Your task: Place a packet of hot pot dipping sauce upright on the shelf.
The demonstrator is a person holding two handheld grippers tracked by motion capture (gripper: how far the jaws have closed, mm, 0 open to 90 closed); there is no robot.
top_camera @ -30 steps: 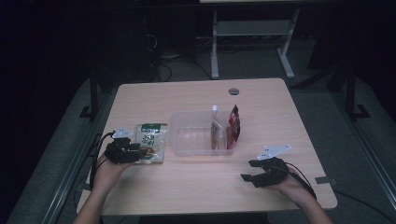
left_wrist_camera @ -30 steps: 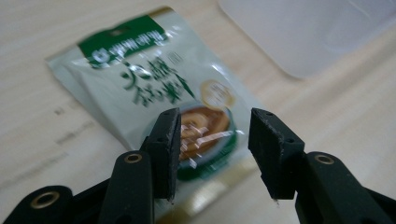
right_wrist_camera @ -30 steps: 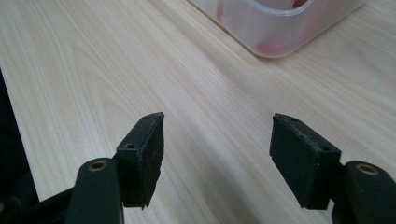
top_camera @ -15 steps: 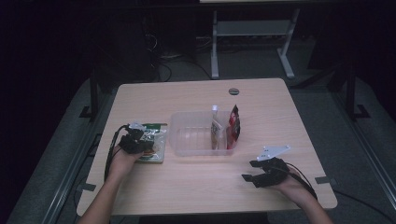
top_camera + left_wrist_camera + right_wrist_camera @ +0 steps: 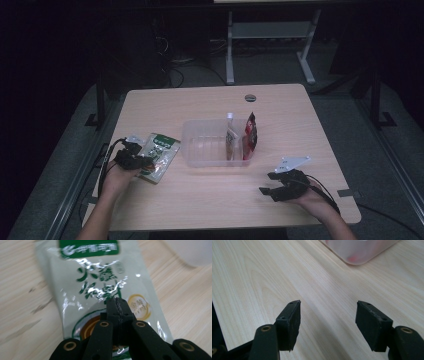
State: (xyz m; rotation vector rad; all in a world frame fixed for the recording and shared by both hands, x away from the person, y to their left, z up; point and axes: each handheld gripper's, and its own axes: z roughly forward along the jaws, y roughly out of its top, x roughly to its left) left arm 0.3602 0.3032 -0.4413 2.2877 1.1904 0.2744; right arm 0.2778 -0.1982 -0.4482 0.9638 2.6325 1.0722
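Near the left edge of the surface (image 5: 210, 200), the left gripper (image 5: 142, 161) sits over a pale green snack packet (image 5: 159, 155), its fingers (image 5: 117, 312) pressed fully together. Seen in the left gripper view, the closed tips lie against the packet's (image 5: 100, 285) glossy film near a round gold emblem; whether a fold of film is pinched between them or they merely rest on top I cannot tell. The packet lies flat just left of the clear plastic bin (image 5: 210, 145), apart from it. It is a soft, crinkled pouch with a dark green band at the top, green lettering and a bowl picture lower down.

My reading is that the step in hand is picking this packet up, likely to join the red packet (image 5: 249, 136) and another pouch standing upright in the bin's right end. The next move calls for a firm pinch on the slippery film, then a lift clear of the bin's wall.

The right gripper (image 5: 274, 189) rests low over bare wood, fingers (image 5: 289, 323) spread wide, holding nothing.
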